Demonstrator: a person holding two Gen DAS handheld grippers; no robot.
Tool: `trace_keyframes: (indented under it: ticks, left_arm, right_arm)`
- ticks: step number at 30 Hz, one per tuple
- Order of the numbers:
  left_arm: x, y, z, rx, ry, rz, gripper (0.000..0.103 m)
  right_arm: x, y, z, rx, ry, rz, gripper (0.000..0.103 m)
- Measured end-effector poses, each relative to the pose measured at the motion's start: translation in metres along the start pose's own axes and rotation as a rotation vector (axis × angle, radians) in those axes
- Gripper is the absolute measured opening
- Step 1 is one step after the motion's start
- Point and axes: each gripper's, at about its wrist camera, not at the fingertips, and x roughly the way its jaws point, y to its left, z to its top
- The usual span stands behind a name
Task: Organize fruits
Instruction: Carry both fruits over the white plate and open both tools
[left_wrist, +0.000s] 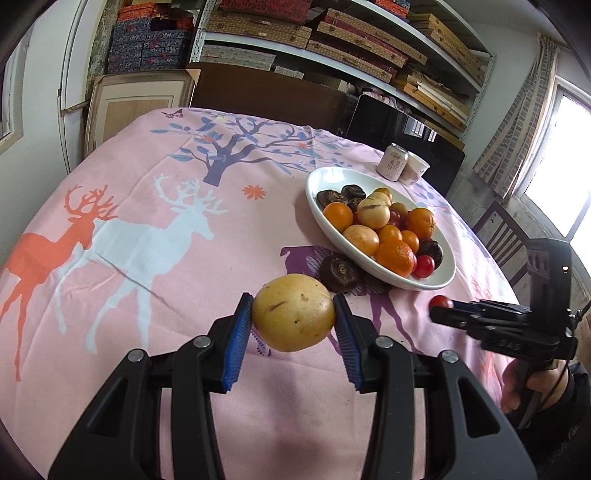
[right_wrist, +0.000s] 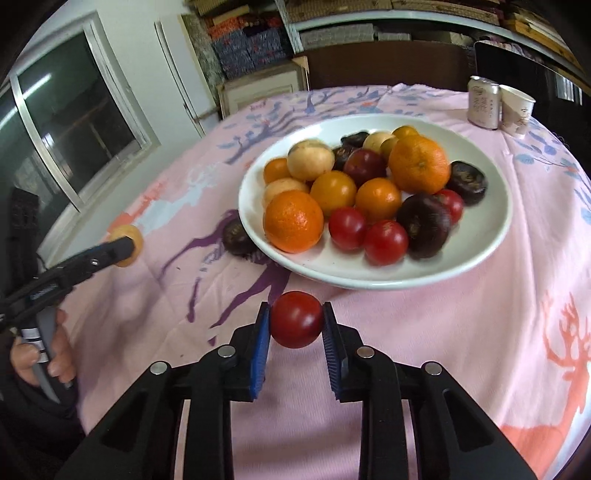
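While clamped, yellow fruit shows brown specks | tomato glossy red

Plate heaped with fruit on the tablecloth, can and paper cup side by side behind it, one water chestnut touching the plate's near-left rim.

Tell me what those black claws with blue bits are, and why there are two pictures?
They are two hand-held grabbers, one in each of a person's hands. Each has a camera looking along its fingers, so each picture is one grabber's own view. The left gripper squeezes a yellow fruit. The right gripper squeezes a red tomato. You can see each grabber from the side in the other picture. On the pink tablecloth sits a white plate piled with fruit, one dark fruit beside it, and a can and cup behind.
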Motion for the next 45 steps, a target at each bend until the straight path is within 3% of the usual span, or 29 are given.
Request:
trace_keyframes:
  ticks: [8, 13, 19, 25, 26, 28, 30, 35, 37, 45]
  left_arm:
    - [0.007, -0.034, 0.03, 0.076, 0.004, -0.066, 0.043]
    - [0.028, -0.07, 0.074, 0.119, 0.003, -0.133, 0.043]
    - [0.086, -0.091, 0.117, 0.1, 0.084, -0.162, 0.043]
    - [0.129, -0.09, 0.124, 0.07, 0.15, -0.132, 0.043]
    - [0.133, -0.088, 0.125, 0.058, 0.154, -0.134, 0.045]
    - [0.134, -0.083, 0.127, 0.035, 0.147, -0.137, 0.058]
    - [0.128, -0.079, 0.129, 0.029, 0.124, -0.136, 0.064]
    - [0.099, -0.078, 0.125, 0.049, 0.093, -0.151, 0.067]
    - [0.083, -0.078, 0.116, 0.087, 0.077, -0.14, 0.078]
    - [0.064, -0.057, 0.057, 0.251, 0.121, -0.028, 0.078]
  right_arm:
    - [-0.057, -0.057, 0.023, 0.091, -0.136, -0.06, 0.028]
    - [-0.073, -0.057, 0.059, 0.03, -0.23, -0.087, 0.028]
    - [-0.043, -0.049, 0.11, -0.036, -0.228, -0.113, 0.028]
    - [0.002, -0.05, 0.135, -0.051, -0.168, -0.112, 0.03]
    - [0.008, -0.049, 0.136, -0.059, -0.159, -0.113, 0.038]
    - [0.009, -0.045, 0.136, -0.063, -0.167, -0.125, 0.044]
    - [0.003, -0.045, 0.134, -0.06, -0.179, -0.116, 0.045]
    - [-0.025, -0.045, 0.117, -0.04, -0.216, -0.11, 0.045]
    - [-0.038, -0.043, 0.106, -0.039, -0.228, -0.102, 0.046]
    - [-0.042, -0.029, 0.049, -0.004, -0.178, -0.024, 0.048]
